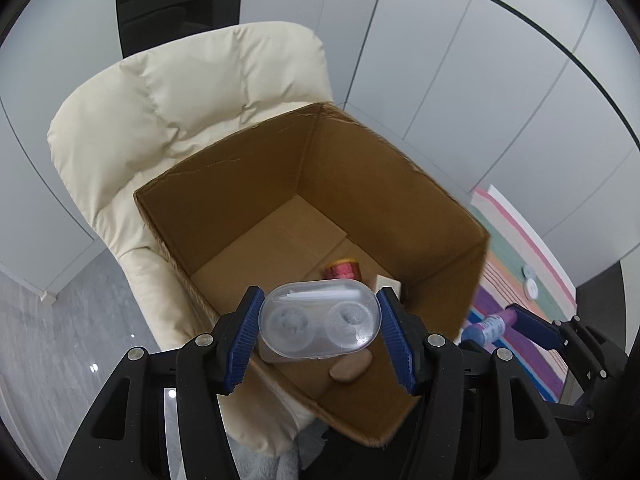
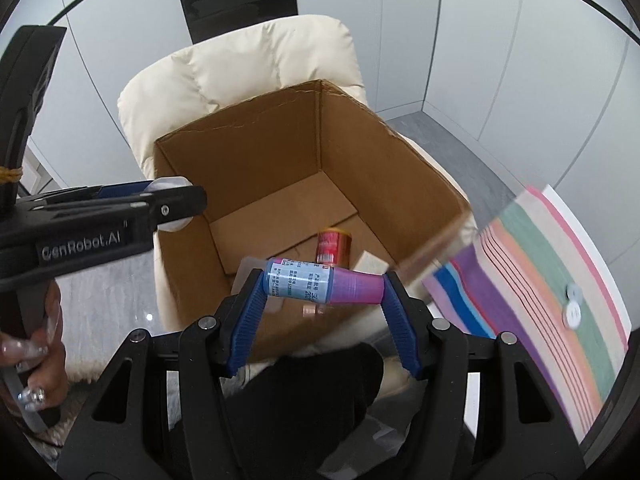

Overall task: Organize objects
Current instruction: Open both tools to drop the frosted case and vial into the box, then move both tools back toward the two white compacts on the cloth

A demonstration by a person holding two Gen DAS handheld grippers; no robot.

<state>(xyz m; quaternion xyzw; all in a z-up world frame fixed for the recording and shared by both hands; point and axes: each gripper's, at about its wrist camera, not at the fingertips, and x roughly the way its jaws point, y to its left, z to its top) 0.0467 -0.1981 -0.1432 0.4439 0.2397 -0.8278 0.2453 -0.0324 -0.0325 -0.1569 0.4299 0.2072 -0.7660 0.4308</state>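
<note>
Pale wall panels and a cream padded chair [image 1: 180, 92] are seen behind an open cardboard box [image 1: 400, 184]. The left hand-held gripper [image 1: 320, 320] is clamped on a clear contact lens case [image 1: 318, 318], held crosswise over the near rim. The right hand-held gripper [image 2: 324, 288] grips a blue-and-pink bottle [image 2: 320, 280] lengthwise above the opening. Inside, a red can [image 2: 334, 246] and a small white box [image 2: 370, 262] are seen

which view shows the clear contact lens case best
The left wrist view: the clear contact lens case sits face-on between the left hand-held gripper pads, both round wells visible. The right wrist view shows only an edge-on sliver behind that gripper's finger.
</note>
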